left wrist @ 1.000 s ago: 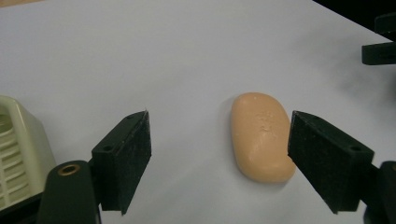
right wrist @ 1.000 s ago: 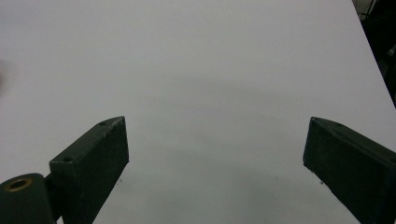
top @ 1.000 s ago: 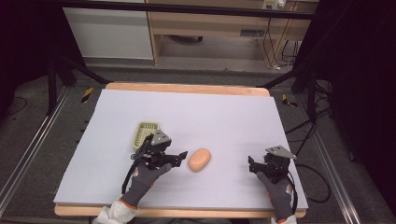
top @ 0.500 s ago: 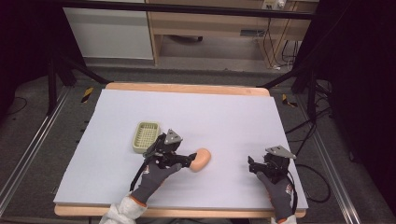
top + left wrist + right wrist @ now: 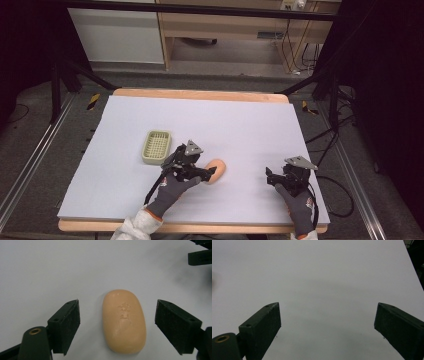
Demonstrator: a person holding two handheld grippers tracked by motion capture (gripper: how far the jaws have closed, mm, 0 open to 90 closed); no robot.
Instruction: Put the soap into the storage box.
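squarely between the spread jaws of the left claw [image 5: 117, 327], untouched: soap bar [image 5: 124, 321]

Near end of the soap bar [image 5: 216, 171] hidden behind the left hand-held gripper [image 5: 204, 173].

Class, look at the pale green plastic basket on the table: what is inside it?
The pale green plastic basket shows a bare gridded floor, nothing inside. The peach oval soap bar lies outside it on the white table, between the left claw's open jaws.
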